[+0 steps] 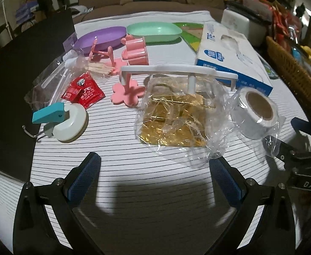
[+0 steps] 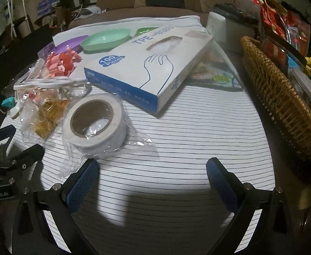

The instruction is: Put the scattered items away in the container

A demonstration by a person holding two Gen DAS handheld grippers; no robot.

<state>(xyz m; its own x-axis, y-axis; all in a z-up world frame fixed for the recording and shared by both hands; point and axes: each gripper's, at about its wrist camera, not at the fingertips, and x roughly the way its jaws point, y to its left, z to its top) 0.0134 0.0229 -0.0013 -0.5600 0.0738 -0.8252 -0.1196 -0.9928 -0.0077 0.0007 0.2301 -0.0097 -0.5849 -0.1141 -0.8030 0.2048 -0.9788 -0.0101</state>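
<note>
Striped white cloth is covering the surface (image 1: 155, 153), carrying two oval plastic dishes, one purple (image 1: 100, 37) and one mint (image 1: 154, 31), one tape roll (image 2: 94, 121) in crinkled film, one glove box (image 2: 149, 68) and one gold-foil bag (image 1: 176, 114). One woven wicker basket (image 2: 282, 104) is standing at the right. Left gripper (image 1: 155, 177) and right gripper (image 2: 152, 179) are both hovering released, gripping nothing.

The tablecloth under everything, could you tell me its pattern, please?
The tablecloth is white with thin dark stripes, clearest in the right wrist view.
</note>
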